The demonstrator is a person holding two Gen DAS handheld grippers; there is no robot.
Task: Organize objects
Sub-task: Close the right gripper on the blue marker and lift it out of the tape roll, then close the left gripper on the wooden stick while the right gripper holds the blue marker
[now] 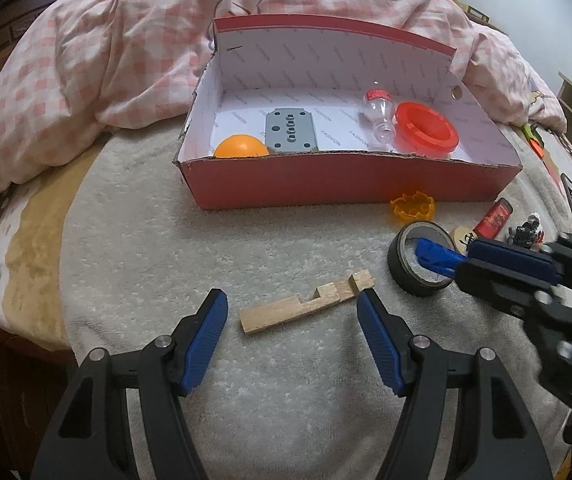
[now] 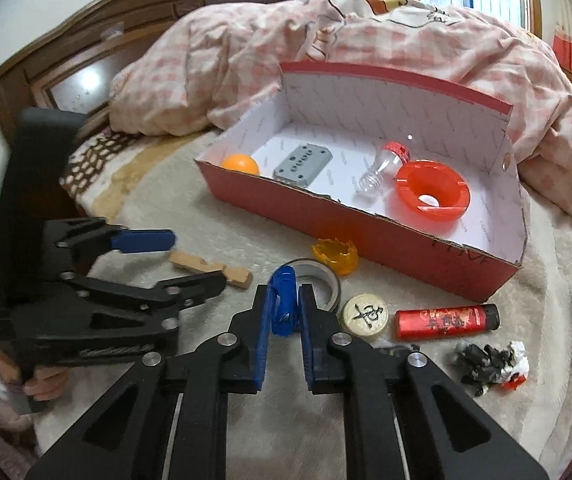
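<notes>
On the bed, a cream blanket point(image 1: 133, 240) carries a red cardboard box point(image 1: 350, 184) with its white inside open to view; a pink checked quilt point(image 1: 97, 60) is heaped on its far side. In the box lie an orange ball point(image 1: 239, 147) at the near left corner, a grey perforated block point(image 1: 290, 130) just right of it, a small clear bottle point(image 1: 378, 114) with a red cap, and a red ashtray point(image 1: 426, 128) toward the right end. The left gripper point(image 1: 292, 306) hangs over the blanket with its jaws about half open and nothing between the pads; a notched wooden piece point(image 1: 306, 304) lies flat on the blanket just beyond the fingertips, untouched. The right gripper point(image 2: 284, 300) has its jaws drawn close together on the wall of a black tape roll point(image 1: 420, 258), one blue pad inside the roll's hole and the other against its outer side. The roll stands on the blanket near the box's front wall, right of the wooden piece. A yellow toothed cap point(image 2: 336, 254) sits between the roll and the box. Right of the roll lie a round wooden chess piece point(image 2: 366, 314), a red lighter point(image 2: 444, 322) and a small black-and-white toy figure point(image 2: 492, 364). A hand point(image 2: 43, 384) holds the left gripper's handle.
</notes>
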